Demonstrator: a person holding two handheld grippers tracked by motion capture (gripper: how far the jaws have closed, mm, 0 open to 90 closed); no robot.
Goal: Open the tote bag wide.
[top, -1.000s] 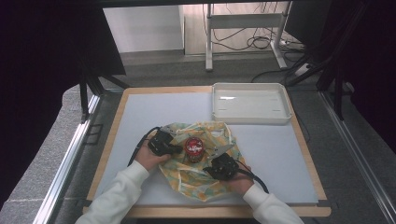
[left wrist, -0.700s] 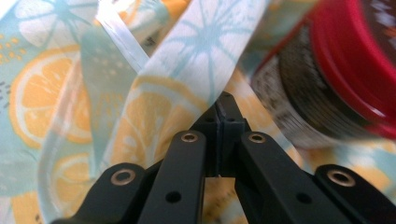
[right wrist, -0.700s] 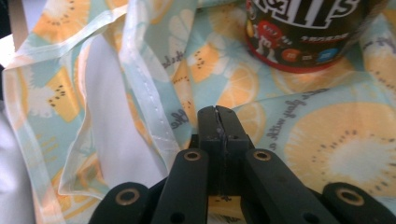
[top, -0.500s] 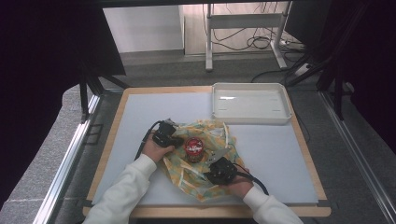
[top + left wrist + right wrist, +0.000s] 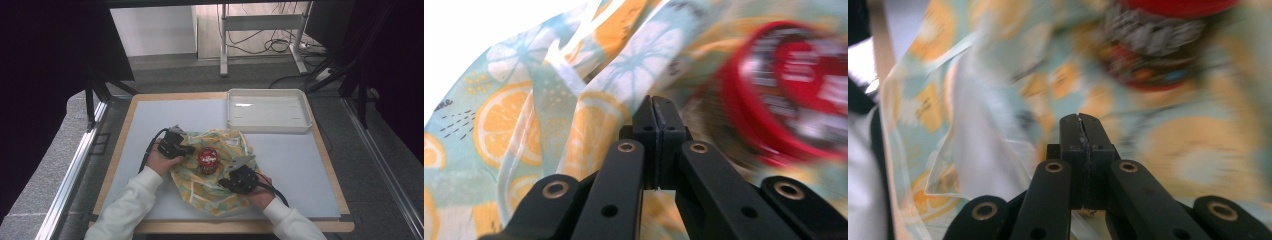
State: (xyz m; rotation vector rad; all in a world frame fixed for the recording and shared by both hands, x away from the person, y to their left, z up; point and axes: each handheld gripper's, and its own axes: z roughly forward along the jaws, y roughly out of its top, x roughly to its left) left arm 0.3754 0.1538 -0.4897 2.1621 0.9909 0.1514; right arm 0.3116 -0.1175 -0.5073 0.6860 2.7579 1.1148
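High view: left tongs (image 5: 186,149) lifted the cloth's (image 5: 220,192) edge higher.

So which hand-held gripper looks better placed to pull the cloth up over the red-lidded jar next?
Probably the left hand-held gripper: it is shut beside the red-lidded jar, with the cloth rising in a fold at its jaws. The right hand-held gripper, also shut, sits lower, at the cloth's near part.

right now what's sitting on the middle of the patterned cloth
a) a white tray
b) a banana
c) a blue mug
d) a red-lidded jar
d, a red-lidded jar stands on the orange-slice patterned cloth, between the two grippers; the white tray lies apart, farther back on the table.
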